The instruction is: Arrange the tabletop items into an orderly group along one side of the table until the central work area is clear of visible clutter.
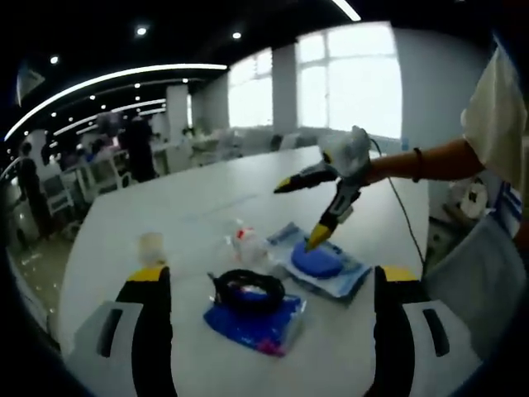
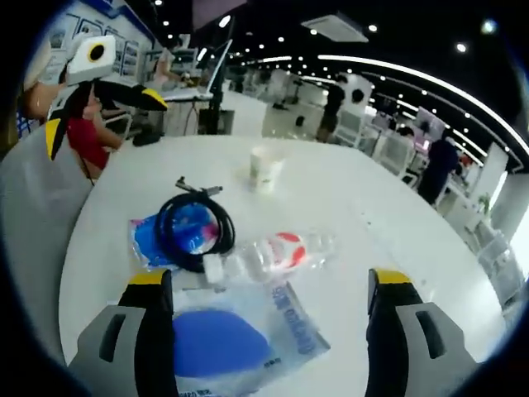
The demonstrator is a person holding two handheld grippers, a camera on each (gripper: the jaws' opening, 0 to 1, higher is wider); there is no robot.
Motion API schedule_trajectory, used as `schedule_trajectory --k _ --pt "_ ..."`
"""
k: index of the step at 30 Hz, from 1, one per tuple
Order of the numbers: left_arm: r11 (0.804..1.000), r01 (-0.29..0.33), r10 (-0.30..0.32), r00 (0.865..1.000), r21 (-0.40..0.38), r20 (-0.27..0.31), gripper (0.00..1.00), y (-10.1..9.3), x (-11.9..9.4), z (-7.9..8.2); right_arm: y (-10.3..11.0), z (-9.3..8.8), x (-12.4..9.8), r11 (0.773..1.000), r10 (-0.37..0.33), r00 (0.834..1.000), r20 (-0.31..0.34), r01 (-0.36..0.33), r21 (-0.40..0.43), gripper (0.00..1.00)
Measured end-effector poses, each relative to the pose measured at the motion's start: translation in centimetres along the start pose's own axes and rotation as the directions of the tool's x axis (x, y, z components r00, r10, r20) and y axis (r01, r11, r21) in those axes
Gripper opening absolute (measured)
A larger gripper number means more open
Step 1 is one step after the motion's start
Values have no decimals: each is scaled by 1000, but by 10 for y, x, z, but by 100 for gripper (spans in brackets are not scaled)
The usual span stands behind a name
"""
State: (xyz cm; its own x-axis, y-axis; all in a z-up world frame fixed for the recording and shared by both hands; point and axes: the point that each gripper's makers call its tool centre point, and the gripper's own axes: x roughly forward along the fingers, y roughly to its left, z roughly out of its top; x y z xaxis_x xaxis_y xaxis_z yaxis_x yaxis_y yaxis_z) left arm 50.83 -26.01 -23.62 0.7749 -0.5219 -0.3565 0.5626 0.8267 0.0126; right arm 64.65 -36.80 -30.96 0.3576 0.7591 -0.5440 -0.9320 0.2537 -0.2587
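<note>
Black cable coil point(image 2: 195, 231) touches clear bottle point(image 2: 273, 255).

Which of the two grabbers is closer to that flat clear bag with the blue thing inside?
Right gripper: one tip just over the clear bag. Left gripper is back beyond the cable.

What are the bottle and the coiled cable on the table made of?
The bottle looks like thin clear plastic: the white table shows through it. The cable seems to be matte black rubber or plastic, judging by its soft loops.
</note>
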Motion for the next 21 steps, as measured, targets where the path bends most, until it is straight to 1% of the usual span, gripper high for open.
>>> schedule_trajectory --k 2,5,7,8,10,11,13,14,16,19,20,21 --pt "1000 0 0 1000 -11 -3 99 2 -1 -2 0 1 5 1000 11 1000 -2 -11 -7 97" --pt "1000 1 0 1000 -23 3 99 2 -1 -3 -2 1 11 1000 8 1000 -11 -8 -11 96" --pt "999 0 0 1000 -33 -1 99 2 -1 -5 -4 3 12 1000 3 1000 -2 -3 16 95" --pt "999 -1 1 1000 -36 -5 99 2 0 -6 -3 5 13 999 5 1000 4 -5 44 95" --pt "999 -5 5 1000 -37 -6 99 3 0 -7 -5 7 15 998 -5 1000 6 4 65 95" --pt "999 -9 8 1000 -39 -4 99 3 -1 -7 -6 6 18 995 -20 1000 -9 20 99 94" --pt "999 -13 13 1000 -43 1 99 4 -2 -7 -6 8 22 992 -31 1000 -7 31 124 91" --pt "999 -15 15 1000 -49 1 99 5 -2 -7 -6 7 24 988 -46 999 -21 48 149 90" --pt "998 -18 19 1000 -56 1 99 6 -3 -8 -5 9 28 985 -52 999 -16 54 162 90" --pt "997 -25 25 1000 -69 6 99 9 -6 -9 1 12 34 976 -57 998 -12 59 209 89" --pt "997 -25 25 1000 -71 6 99 9 -6 -9 1 13 35 975 -58 998 -12 59 213 89" --pt "997 -28 28 1000 -74 6 99 10 -7 -9 3 14 38 969 -63 998 -9 64 238 88"
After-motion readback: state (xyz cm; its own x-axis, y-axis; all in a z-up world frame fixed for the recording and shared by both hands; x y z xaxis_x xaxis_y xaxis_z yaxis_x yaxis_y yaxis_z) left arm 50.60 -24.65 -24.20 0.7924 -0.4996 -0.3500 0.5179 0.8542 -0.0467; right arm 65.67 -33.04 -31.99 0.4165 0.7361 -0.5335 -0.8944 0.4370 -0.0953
